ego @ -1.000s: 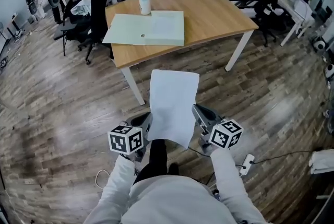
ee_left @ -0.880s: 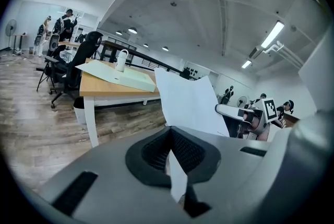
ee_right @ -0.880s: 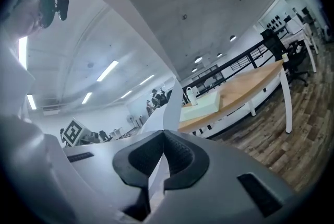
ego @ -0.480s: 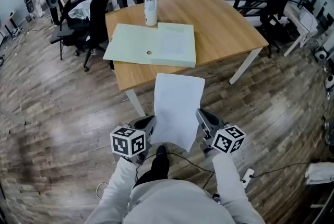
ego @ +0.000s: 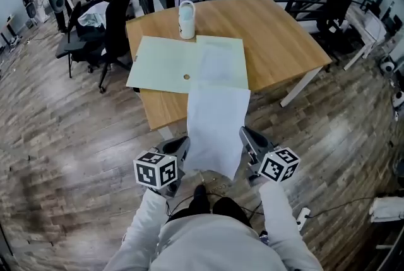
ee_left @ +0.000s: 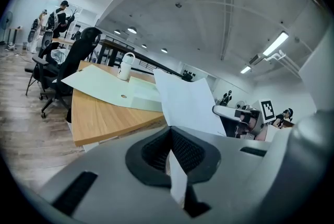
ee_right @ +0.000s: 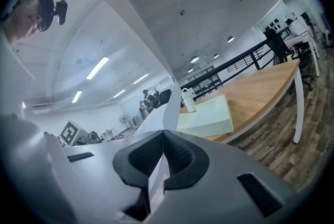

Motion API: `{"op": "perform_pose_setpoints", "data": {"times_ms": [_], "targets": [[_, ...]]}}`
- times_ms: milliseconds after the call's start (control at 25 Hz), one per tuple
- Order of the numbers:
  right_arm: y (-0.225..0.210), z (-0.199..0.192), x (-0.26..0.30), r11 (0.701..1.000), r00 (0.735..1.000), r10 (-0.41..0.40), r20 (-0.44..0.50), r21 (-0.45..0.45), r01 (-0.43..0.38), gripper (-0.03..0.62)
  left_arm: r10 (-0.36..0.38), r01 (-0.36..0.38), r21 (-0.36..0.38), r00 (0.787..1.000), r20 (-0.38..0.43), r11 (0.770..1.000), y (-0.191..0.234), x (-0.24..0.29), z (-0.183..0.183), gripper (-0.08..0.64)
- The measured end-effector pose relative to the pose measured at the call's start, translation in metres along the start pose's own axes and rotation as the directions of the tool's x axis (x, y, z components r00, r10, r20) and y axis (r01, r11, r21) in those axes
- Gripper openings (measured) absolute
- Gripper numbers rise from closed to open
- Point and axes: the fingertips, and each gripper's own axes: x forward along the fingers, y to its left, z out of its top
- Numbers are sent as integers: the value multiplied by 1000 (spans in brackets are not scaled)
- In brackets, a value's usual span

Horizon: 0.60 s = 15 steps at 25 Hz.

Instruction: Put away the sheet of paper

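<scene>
Both the left gripper (ego: 180, 144) and right gripper (ego: 247, 136) are clamping the sheet of paper (ego: 216, 127); a green folder (ego: 161, 64) and white jug (ego: 186, 19) are sitting ahead on the table (ego: 278, 36).

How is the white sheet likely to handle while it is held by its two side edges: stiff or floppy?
Probably floppy: the sheet of paper looks edge-thin where clamped, and it is held spread by both the left gripper and the right gripper. Likely very light. Its unsupported far end, near the pale green folder, may droop or flutter.
</scene>
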Motion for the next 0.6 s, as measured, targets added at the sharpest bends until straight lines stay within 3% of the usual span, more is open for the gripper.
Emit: {"op": "perform_pose_setpoints", "data": {"times_ms": [600], "targets": [[-44, 39, 52, 1000, 1000, -15, 12, -10, 15, 28, -11, 11, 10, 1000, 12, 1000, 35, 48, 47, 17]]}}
